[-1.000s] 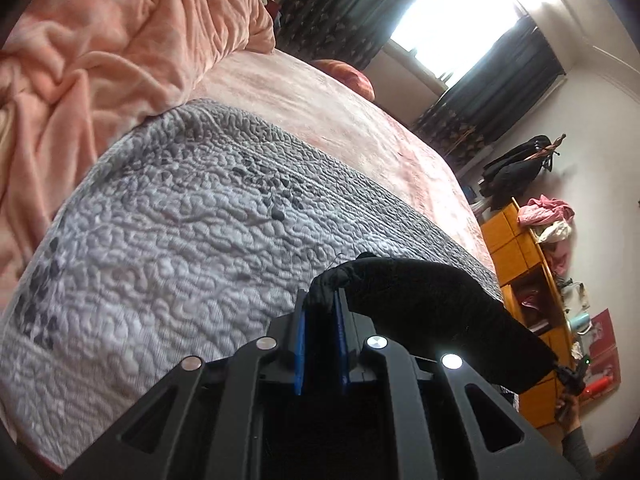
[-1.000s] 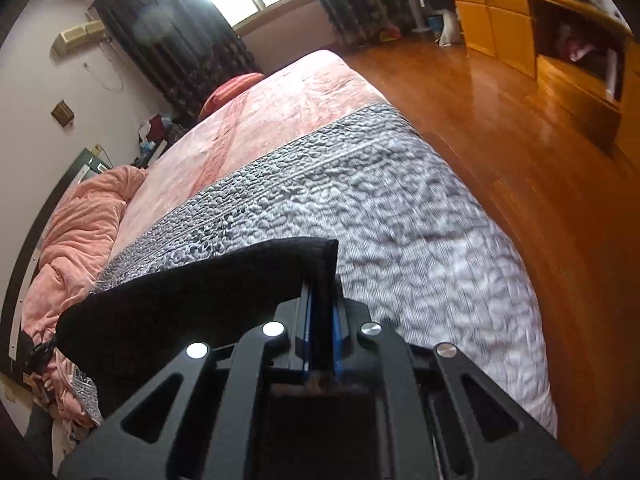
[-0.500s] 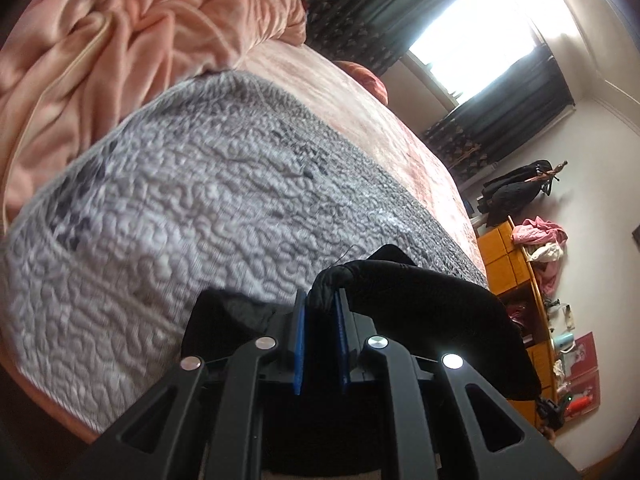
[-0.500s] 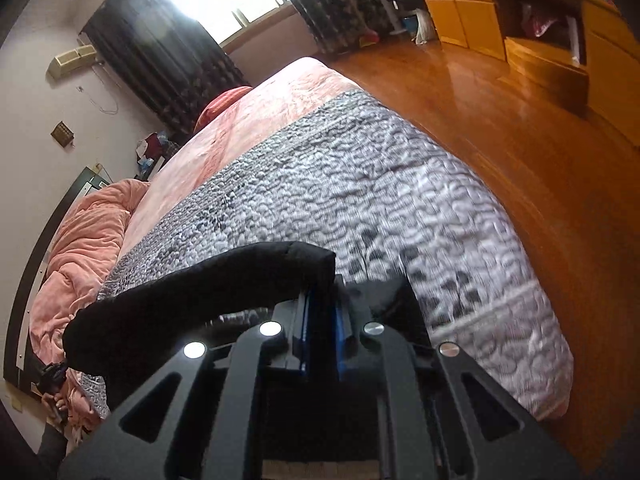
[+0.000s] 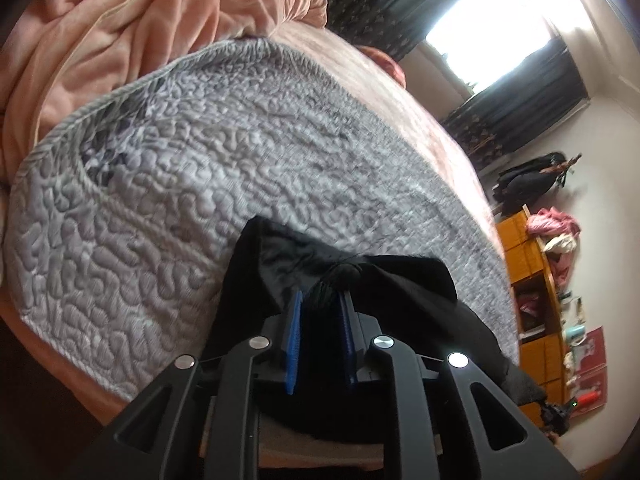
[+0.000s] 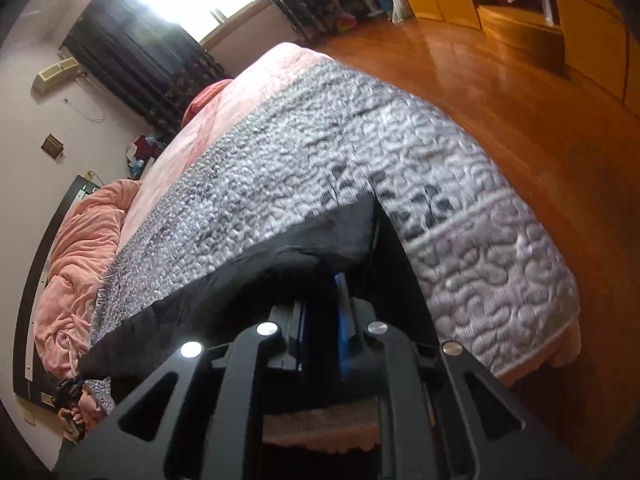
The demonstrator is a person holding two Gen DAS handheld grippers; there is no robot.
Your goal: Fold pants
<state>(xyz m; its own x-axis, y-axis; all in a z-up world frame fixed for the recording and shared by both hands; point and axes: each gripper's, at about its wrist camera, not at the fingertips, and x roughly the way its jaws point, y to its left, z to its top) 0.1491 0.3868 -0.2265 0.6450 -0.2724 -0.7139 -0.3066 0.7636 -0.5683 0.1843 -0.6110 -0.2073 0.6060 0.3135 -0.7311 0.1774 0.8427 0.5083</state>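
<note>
Pants (image 5: 384, 288): black, draped over grey quilt (image 5: 200, 208).
Left gripper (image 5: 320, 312): jaws clamping cloth.
Right gripper (image 6: 324, 296): jaws apparently clamping cloth.
Advice: lower both corners level, evenly.

Left gripper (image 5: 320, 300): blue pads (image 5: 294, 332) stand slightly apart with a bunched fold of the black pants (image 5: 400, 292) between them. Whether the pads actually press the cloth cannot be told. Pants drape from the fingers toward lower right, over the near edge of the grey quilted cover (image 5: 200, 184). Crumpled pink blanket (image 5: 140, 28) upper left. Bright window (image 5: 492, 28) with dark curtains (image 5: 520, 108) behind; orange shelving (image 5: 532, 280) at right.
</note>
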